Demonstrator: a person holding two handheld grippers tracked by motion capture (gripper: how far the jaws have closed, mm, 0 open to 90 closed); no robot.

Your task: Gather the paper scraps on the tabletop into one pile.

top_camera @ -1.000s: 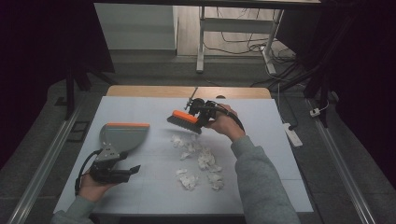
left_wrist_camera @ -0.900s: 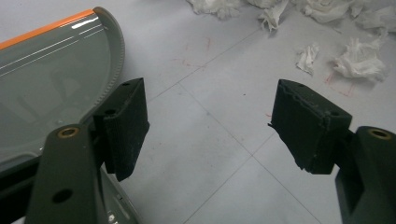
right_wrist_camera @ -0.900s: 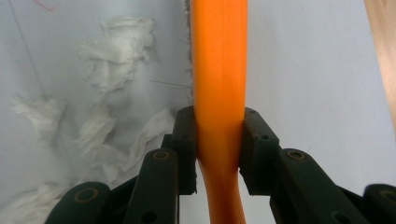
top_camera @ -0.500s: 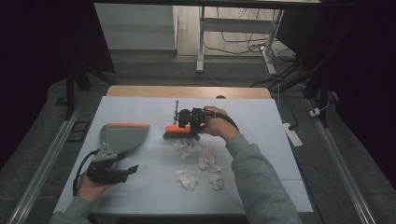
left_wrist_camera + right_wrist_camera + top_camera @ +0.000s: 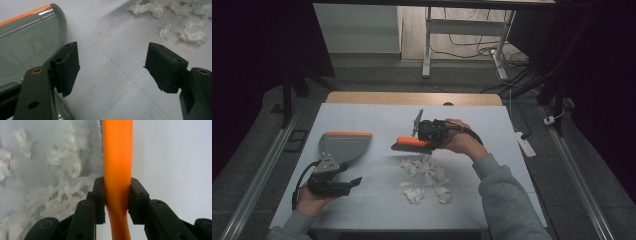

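Risk at far left: dustpan (image 5: pixel 343 146) lying loose on the table (image 5: pixel 377 210), grey body with orange lip toward the far side, nothing pinning it. Left tool (image 5: pixel 343 181) resting just beside the pan's handle end, jaws spread wide and empty, in the left gripper view one jaw close against the pan's rim (image 5: pixel 32 42) but not clamping it. Likely to slide or spin if paper gets pushed at it from the side. Also mouth facing away from the person, not toward the scraps, so a sweep leftward would meet the pan's flank rather than its opening.

Further right: brush (image 5: pixel 412 144) gripped in the right tool (image 5: pixel 426 137), jaws closed on the orange handle (image 5: pixel 117 157), which looks pinched and slightly bent at the grasp. Possible twist or slip of the thin handle under sweeping pressure. Long axis running left-right across the table, head pointing toward the dustpan, bristles downward and hovering at the far edge of the scraps; contact with the table hard to judge.

Rightmost: crumpled paper scraps (image 5: pixel 427 175) scattered near the middle, light enough to scatter or fly past the pan under a fast stroke.
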